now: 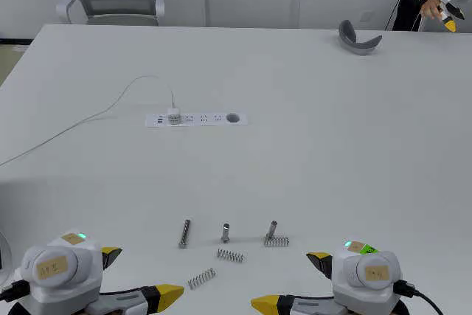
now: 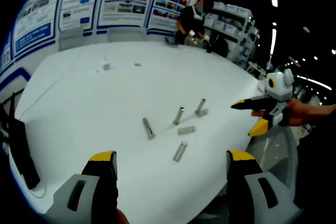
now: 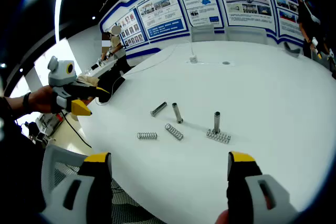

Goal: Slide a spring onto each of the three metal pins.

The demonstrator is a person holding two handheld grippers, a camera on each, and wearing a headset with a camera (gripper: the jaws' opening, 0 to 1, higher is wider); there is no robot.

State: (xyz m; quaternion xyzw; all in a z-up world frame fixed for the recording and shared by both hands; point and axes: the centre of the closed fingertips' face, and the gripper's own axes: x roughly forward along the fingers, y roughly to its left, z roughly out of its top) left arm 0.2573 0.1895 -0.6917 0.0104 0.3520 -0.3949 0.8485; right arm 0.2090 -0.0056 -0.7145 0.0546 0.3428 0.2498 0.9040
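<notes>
Three metal pins (image 1: 226, 232) sat in a row on the white table (image 1: 310, 153), close to the person. Three loose springs (image 1: 230, 256) lay just beside them, one touching the base of the right-hand pin, which appeared to stand upright. No spring was on a pin yet. The left gripper (image 2: 171, 157) and right gripper (image 3: 169, 157) hovered apart from the parts, jaws spread wide, holding nothing. The springs looked light, squashy and apt to roll or flick away. A gentle pinch across the coils near one end, leaving the other end clear, seemed wisest.
</notes>
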